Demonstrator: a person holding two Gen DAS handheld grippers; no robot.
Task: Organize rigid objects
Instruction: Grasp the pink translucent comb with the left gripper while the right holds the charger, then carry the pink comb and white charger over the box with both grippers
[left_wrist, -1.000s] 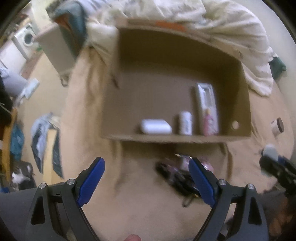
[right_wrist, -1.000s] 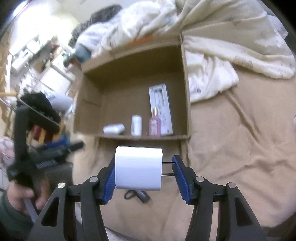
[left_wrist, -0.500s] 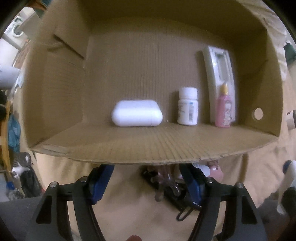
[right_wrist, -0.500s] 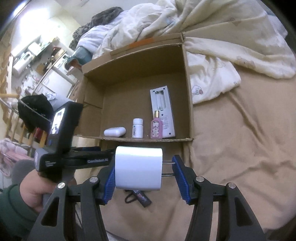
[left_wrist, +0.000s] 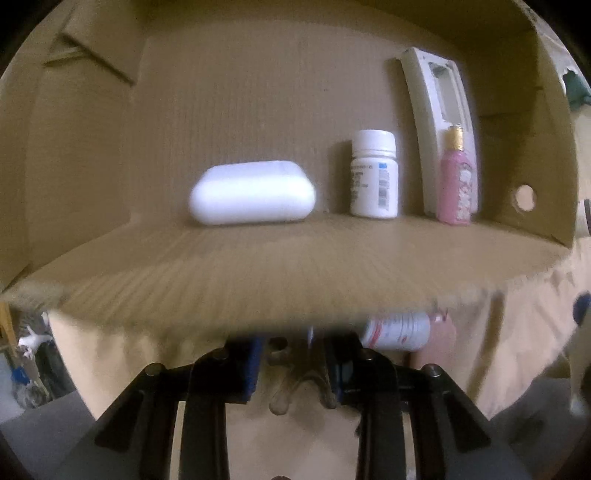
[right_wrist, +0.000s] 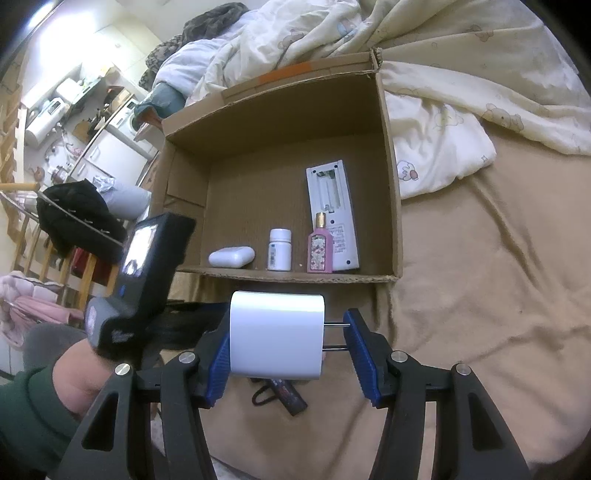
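White plug-in charger block (right_wrist: 277, 338) is clamped, prongs to the right, in right gripper (right_wrist: 286, 349); left gripper (left_wrist: 295, 363) jaws are closing round a small blurred item; beyond, brown cardboard box (right_wrist: 388, 155) w/ white oval case (left_wrist: 253, 192), pill bottle (left_wrist: 373, 173), pink bottle (left_wrist: 456, 181)

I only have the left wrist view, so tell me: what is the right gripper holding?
Observer: The right gripper is shut on a white charger plug.
Operator: Which way do its prongs point?
Observer: Sideways. The prongs reach the blue pad on the picture's right.
Operator: Anything underneath it?
Observer: A black object with a cord loop lies on the tan blanket below the plug.
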